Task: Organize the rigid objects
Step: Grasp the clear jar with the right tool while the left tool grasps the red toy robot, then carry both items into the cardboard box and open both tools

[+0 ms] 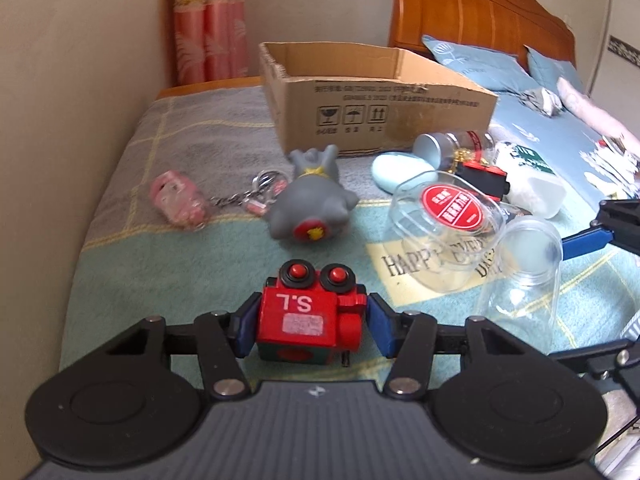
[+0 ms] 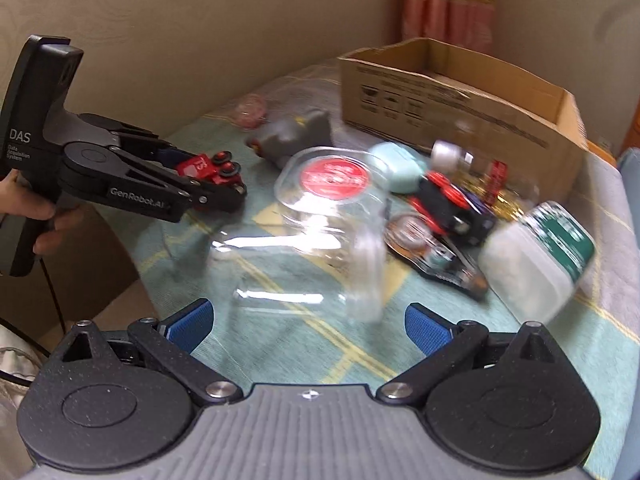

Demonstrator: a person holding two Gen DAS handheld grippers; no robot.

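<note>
My left gripper is shut on a red toy train marked "S.L" and holds it above the bed cover; it shows too in the right wrist view. My right gripper is open, its blue pads on either side of a clear plastic jar lying on its side, not clamped; that jar also shows in the left wrist view. An open cardboard box stands at the back.
On the bed cover lie a grey toy figure, a pink keychain, a clear tub with a red lid, a pale blue case, a small bottle, a black-red toy and a white container. A wall runs along the left.
</note>
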